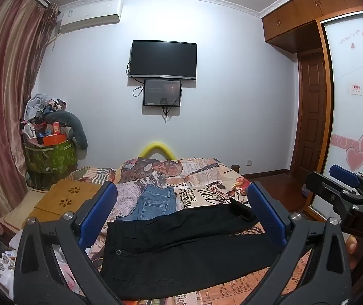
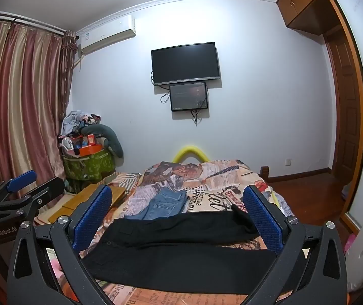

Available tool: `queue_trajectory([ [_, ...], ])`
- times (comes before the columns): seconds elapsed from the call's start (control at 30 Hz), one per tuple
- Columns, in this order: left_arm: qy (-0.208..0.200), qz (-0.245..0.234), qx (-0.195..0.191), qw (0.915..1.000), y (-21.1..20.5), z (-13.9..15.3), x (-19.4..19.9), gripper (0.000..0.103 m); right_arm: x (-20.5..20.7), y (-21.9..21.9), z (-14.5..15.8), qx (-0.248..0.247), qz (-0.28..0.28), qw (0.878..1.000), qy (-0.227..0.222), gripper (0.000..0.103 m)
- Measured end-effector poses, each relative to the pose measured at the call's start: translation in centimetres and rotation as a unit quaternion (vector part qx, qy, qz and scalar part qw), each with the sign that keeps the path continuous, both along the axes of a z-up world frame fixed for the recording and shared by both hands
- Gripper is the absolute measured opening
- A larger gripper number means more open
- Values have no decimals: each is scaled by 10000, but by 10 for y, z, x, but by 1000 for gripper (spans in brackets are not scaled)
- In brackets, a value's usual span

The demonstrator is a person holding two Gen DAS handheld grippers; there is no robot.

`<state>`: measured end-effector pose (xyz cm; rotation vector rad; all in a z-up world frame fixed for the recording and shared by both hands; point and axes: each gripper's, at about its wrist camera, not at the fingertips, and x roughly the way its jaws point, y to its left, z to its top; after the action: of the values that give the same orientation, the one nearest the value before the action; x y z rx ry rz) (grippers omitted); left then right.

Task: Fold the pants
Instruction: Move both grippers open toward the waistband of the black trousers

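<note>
- Evidently before the first fold: black pants (image 1: 186, 249) flat on bed (image 1: 206, 178), waistband left.
- Left gripper (image 1: 181, 218), right gripper (image 2: 178, 221) spread wide, empty.
- Next, probably: pinch both hems, carry leftward.

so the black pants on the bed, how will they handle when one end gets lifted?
The black pants will probably be floppy: they lie flat with soft creases, so a lifted end should drape. Likely light. The printed bedspread looks like cloth, so they may drag it rather than slide. Both grippers, left and right, are open.
</note>
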<state>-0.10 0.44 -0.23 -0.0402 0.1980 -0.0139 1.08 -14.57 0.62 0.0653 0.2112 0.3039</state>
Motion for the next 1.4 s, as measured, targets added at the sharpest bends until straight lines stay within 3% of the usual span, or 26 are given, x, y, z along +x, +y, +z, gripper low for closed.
queue_trajectory([
  [0.6,54,23,-4,10000,4,-7,6,103,5,1,-1,-51,-17,10000,36,103],
  [0.77,171,-31,-49,9998,8,-10,20,103,14,6,-13,-92,-2,9999,132,103],
  [1.13,865,149,27,9961,35,-36,102,103,71,-12,-27,-386,-267,9975,531,103],
  [1.4,1656,643,249,9838,70,-78,194,103,120,-23,-42,-726,-237,9941,768,103],
])
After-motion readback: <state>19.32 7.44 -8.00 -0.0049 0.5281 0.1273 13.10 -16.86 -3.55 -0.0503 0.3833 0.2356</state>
